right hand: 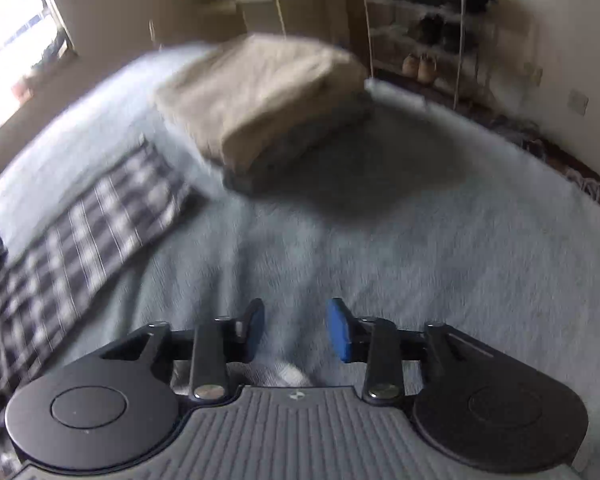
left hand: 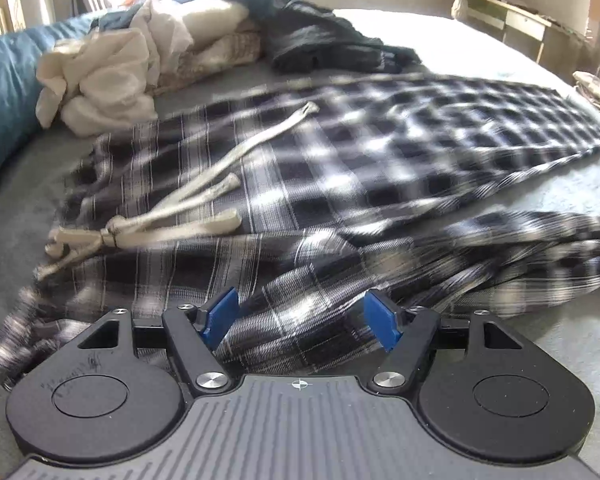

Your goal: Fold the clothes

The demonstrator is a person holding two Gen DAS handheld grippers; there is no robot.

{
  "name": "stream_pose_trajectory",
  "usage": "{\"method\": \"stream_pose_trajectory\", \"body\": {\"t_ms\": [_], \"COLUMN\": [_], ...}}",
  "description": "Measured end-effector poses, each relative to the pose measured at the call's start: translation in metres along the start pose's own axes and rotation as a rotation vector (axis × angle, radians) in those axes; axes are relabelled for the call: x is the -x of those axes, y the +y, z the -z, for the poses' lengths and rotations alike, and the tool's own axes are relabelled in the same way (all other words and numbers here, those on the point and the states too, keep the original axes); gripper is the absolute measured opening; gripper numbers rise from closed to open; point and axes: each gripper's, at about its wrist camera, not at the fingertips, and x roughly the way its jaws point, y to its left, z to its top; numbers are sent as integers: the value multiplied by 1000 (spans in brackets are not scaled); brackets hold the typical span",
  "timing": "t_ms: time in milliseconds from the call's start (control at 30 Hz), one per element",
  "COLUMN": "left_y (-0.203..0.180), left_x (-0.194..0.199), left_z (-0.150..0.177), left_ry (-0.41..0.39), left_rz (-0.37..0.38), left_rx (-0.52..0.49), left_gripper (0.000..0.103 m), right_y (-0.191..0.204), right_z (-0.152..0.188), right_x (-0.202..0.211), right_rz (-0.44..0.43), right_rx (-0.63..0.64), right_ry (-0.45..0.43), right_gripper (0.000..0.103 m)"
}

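Bedroom, grey bedspread (right hand: 379, 240). Left gripper (left hand: 301, 320) open, jaws apart over plaid trousers (left hand: 339, 168) spread flat with cream drawstring (left hand: 172, 216). Right gripper (right hand: 298, 330) open above bare cover; folded beige stack (right hand: 268, 100) beyond, unfolded heap (left hand: 112, 76) far left.

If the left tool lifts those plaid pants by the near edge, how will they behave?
The plaid pants will likely drape limply, since the fabric lies wrinkled. The cream drawstring lies loose, so it probably dangles. They look light; one pinch may lift only a fold.
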Motion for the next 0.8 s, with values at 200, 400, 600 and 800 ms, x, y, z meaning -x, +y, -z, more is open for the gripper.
{"method": "stream_pose_trajectory", "body": {"t_ms": [200, 400, 600, 800], "left_y": [-13, -30, -35, -36], "left_x": [0, -4, -13, -17], "left_z": [-6, -8, -7, -6], "left_ry": [-18, -38, -38, -39], "left_rz": [16, 34, 68, 95], "left_rx": [-27, -75, -69, -57], "left_gripper": [72, 74, 74, 74], "right_y": [87, 179, 230, 258], "right_z": [-5, 38, 75, 93], "right_x": [11, 5, 6, 13], "right_rz": [-193, -431, -524, -556], "right_rx": [257, 493, 594, 678], "right_ry": [-54, 64, 146, 184], "right_gripper": [55, 69, 82, 94]}}
